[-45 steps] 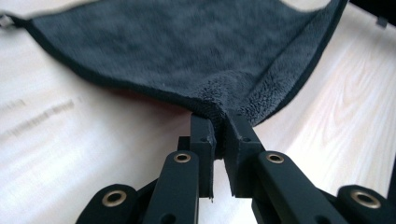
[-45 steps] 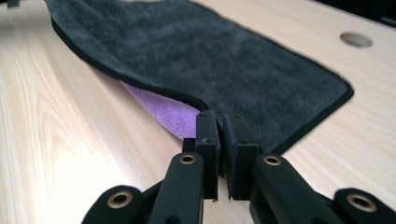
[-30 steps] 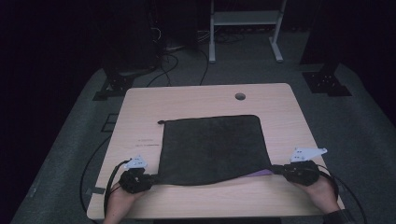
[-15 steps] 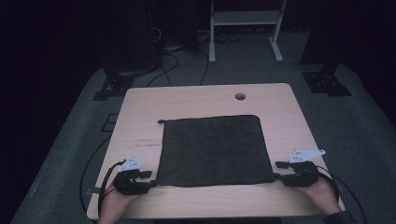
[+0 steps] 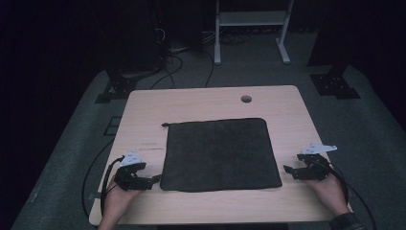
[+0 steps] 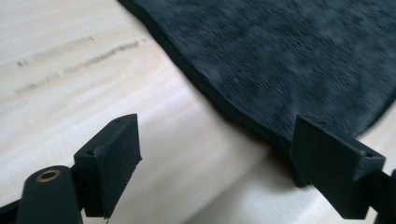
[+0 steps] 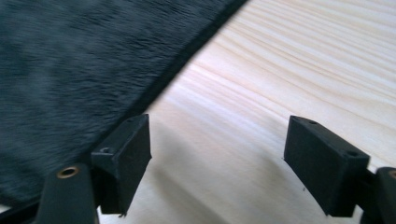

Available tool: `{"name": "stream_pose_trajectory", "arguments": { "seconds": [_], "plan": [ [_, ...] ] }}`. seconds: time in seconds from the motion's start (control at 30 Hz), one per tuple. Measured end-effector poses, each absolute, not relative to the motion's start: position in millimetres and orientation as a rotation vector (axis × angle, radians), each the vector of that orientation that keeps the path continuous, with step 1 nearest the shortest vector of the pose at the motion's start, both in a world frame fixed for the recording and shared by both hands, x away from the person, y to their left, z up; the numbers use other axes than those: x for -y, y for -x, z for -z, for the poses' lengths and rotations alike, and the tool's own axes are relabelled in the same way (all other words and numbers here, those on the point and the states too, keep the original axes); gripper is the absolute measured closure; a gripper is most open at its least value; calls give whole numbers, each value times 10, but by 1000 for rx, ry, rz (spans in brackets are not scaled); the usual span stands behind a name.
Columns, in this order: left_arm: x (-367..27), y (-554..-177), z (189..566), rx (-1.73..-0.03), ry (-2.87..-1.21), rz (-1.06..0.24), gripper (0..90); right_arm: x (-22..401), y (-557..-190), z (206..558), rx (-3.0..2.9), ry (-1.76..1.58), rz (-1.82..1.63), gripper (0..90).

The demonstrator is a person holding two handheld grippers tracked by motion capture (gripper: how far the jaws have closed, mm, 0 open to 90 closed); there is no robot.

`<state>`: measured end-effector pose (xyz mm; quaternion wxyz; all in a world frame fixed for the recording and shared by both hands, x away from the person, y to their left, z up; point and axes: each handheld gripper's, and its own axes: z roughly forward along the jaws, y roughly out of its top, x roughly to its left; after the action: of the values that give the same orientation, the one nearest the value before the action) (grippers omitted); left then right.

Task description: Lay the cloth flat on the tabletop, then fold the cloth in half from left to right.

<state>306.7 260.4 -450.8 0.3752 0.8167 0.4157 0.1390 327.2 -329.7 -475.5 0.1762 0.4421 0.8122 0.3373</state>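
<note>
Dark cloth (image 5: 220, 153) flat on desk (image 5: 210, 103), left gripper (image 5: 154, 180) at seven o'clock and right gripper (image 5: 287, 169) at four o'clock, jaws just spread, pinching nothing.

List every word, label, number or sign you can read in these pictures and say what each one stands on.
No text here can be read.
Two lines of faint dark print on the light wooden table, left of the dark square cloth: print too blurred to read.
Same print in the high view: too small to read.
Cloth: no label seen.
</note>
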Motion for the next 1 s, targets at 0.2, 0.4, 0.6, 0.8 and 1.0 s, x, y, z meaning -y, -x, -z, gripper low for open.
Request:
{"name": "stream_pose_trajectory", "arguments": {
  "seconds": [0.2,0.4,0.6,0.8,1.0],
  "plan": [
    [-2587,-3259,4490,-1065,-2068,-400,110,3315,-3327,4810,-2270,-1294,-929,170],
    [-2521,-3430,4481,-1072,-2057,-426,84,3334,-3342,4853,-2214,-1322,-950,114],
    [-2465,-3578,4469,-1099,-2038,-438,85,3339,-3344,4871,-2201,-1314,-966,104],
    [-2378,-3769,4532,-1127,-2042,-454,115,3339,-3344,4871,-2203,-1314,-966,104],
    [-2299,-3929,4610,-1159,-2074,-450,127,3342,-3348,4871,-2207,-1310,-968,105]
  ]
}}
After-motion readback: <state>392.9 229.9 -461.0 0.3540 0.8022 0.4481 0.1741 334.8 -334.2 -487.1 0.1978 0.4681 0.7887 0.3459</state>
